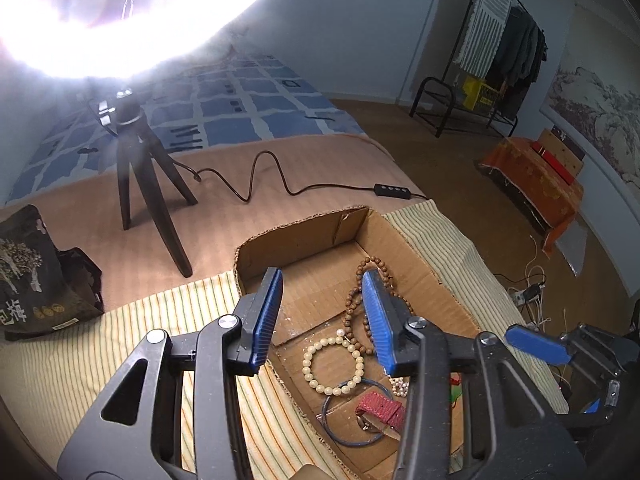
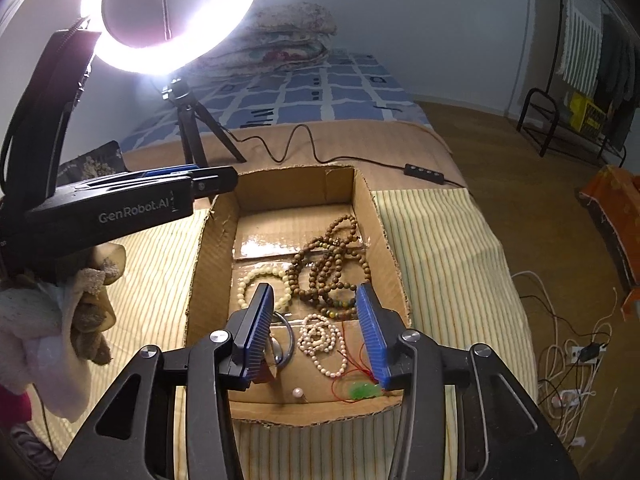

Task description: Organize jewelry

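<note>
Both tongs, left (image 1: 324, 312) and right (image 2: 316, 330), gape wide and empty above the box (image 2: 208, 248) on the bed, where wooden beads (image 2: 328, 268), a cream bracelet (image 1: 333, 364) and pearls (image 2: 320, 338) lie together.

bedroom clutter around the work spot

a lit ring light (image 2: 172, 20) stood on a tripod (image 1: 148, 184); clothes rack (image 1: 500, 52) by the wall.
</note>
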`<state>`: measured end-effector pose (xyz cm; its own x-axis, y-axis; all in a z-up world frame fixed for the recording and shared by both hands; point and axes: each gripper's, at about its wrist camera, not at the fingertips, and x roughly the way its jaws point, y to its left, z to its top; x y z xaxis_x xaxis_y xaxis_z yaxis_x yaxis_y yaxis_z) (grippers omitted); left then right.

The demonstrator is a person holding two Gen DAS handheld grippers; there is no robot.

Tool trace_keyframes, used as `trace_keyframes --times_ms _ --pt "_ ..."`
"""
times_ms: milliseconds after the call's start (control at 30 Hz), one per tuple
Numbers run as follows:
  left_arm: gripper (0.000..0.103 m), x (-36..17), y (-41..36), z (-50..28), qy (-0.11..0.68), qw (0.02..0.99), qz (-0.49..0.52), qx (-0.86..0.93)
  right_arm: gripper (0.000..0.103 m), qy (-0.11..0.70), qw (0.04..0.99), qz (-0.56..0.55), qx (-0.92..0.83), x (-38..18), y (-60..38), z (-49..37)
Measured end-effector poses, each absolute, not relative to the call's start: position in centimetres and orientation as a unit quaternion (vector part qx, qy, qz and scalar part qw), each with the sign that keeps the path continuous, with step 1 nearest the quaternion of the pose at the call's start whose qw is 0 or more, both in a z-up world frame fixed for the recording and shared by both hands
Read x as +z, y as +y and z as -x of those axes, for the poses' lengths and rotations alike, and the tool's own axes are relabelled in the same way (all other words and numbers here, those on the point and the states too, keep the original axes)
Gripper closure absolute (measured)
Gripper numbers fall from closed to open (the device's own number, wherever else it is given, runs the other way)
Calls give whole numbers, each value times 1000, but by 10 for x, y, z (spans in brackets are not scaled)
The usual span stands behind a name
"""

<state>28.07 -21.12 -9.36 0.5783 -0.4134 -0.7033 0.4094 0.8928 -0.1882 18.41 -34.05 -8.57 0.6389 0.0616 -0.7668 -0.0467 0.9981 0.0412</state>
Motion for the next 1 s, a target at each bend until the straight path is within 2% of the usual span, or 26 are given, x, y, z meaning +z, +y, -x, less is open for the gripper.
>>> trace_keyframes --times_ms 33,100,700,833,1000 --pt "61 -92 -210 -280 395 889 2 -231 52 422 906 -6 27 -84 -340 -183" --pt "61 -90 -209 -278 393 890 0 -232 48 415 909 -1 20 -80 -338 -180" --pt "61 -38 -159 -218 344 909 5 -234 47 369 929 20 8 -43 -323 -149" --pt "61 -27 -141 -200 334 913 7 -233 39 356 934 31 0 -36 -318 -140" --pt "60 -16 -119 -172 321 919 5 -230 35 342 939 39 -4 -28 -309 -126"
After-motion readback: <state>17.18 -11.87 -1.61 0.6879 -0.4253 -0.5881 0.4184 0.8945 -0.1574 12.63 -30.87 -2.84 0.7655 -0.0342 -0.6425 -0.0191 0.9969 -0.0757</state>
